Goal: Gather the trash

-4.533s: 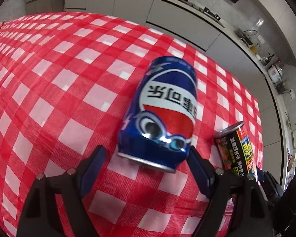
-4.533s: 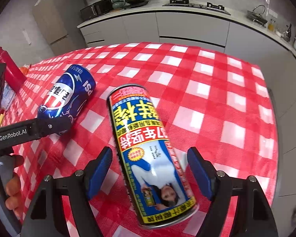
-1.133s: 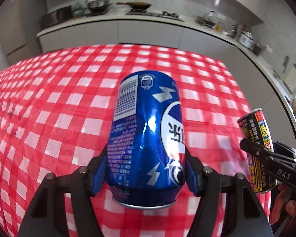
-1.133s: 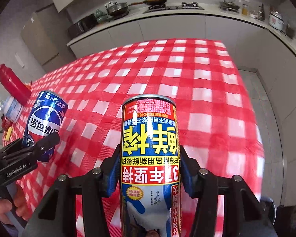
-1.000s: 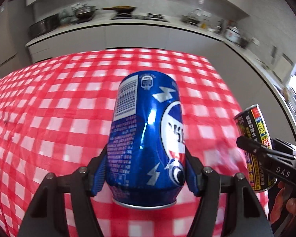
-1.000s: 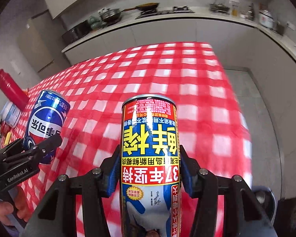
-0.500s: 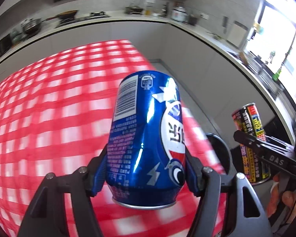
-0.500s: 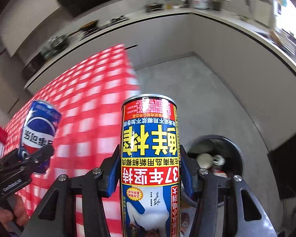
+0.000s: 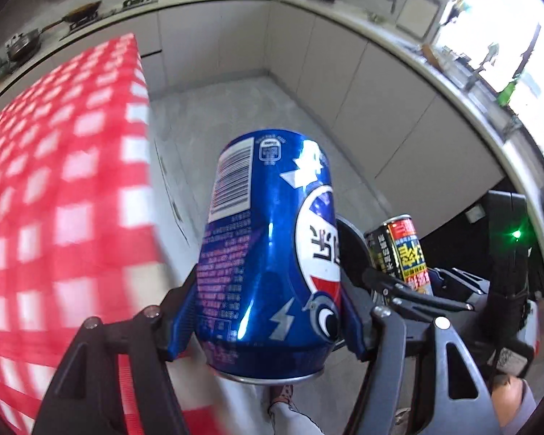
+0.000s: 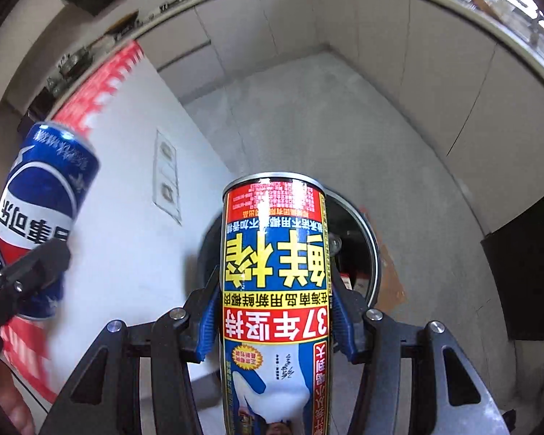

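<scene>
Clamped between the blue pads of the left gripper [image 9: 264, 311], a dented blue aluminium cola can [image 9: 272, 253] with a white-and-red roundel is held off the table, base toward the camera. At 3 o'clock of it, in the left wrist view, a tall yellow, red and blue printed drink can [image 9: 404, 250] is seen gripped by the right gripper [image 10: 273, 320], whose 2 blue pads press on the can's sides. Behind both cans, a round black trash bin [image 10: 371, 250] with litter inside is seen on the grey concrete floor [image 10: 326, 116]. The red-and-white checked tablecloth [image 9: 54, 188], blurred, lies at 9 o'clock in the left wrist view. Pale cabinet fronts [image 9: 344, 61] curve from 12 to 3 o'clock beyond the floor.
</scene>
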`<state>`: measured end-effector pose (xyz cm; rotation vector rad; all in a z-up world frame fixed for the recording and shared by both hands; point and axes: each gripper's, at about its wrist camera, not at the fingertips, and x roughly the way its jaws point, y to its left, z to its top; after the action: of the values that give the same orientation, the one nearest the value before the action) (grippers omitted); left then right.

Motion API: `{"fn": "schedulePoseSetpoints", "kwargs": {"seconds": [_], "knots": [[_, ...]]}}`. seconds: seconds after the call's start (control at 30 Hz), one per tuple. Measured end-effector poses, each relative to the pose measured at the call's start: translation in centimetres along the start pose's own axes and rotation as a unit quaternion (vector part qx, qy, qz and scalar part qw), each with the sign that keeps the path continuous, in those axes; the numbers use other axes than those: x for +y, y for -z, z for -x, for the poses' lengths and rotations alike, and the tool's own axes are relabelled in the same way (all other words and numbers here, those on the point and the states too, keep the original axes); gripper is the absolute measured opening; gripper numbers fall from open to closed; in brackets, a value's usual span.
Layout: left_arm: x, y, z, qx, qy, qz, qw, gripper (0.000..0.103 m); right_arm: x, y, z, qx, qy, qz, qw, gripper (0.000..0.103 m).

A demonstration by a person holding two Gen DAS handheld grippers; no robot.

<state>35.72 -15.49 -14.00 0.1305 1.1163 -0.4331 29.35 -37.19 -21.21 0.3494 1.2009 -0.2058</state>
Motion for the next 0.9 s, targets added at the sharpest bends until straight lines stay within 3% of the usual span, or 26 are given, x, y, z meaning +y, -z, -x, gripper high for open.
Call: {"fn": "schedulePoseSetpoints", "kwargs": {"seconds": [0.07,0.1,0.13,0.27,0.37,0.6,0.9], "knots": [[-1.5,-0.2,-2.1,0.016,-0.022,-0.005,0.9996,0.071,-0.8,0.0,-1.7,0.024,0.008,0.003,1.0,0.064],[-2.5,-0.5,-2.9,0.009,-0.059,-0.027,0.9979,0.072,-1.3,-0.1,-1.9,0.026,0.009,-0.002,1.0,0.067],[-3.2,-0.9,-3.6,0.024,-0.07,-0.031,0.9968,0.076,-1.9,-0.2,-1.9,0.024,0.008,-0.008,1.0,0.068],[-4.4,-2.6,-3.5,0.032,-0.073,-0.035,0.9962,0.08,-3.4,-0.8,0.7,-0.008,0.005,-0.011,1.0,0.068],[-3.4,-3.0,-0.5,-0.007,-0.071,-0.006,0.9974,0.08,-3.9,-1.2,3.6,-0.04,-0.005,-0.005,0.999,0.068],[-1.3,-2.7,8.9,-0.099,-0.12,0.052,0.9865,0.08,-1.1,-2.7,10.0,-0.101,-0.032,0.063,0.992,0.068],[1.3,3.4,17.7,-0.156,-0.152,0.099,0.971,0.08,6.9,1.3,18.7,-0.168,-0.058,0.128,0.976,0.075]]}}
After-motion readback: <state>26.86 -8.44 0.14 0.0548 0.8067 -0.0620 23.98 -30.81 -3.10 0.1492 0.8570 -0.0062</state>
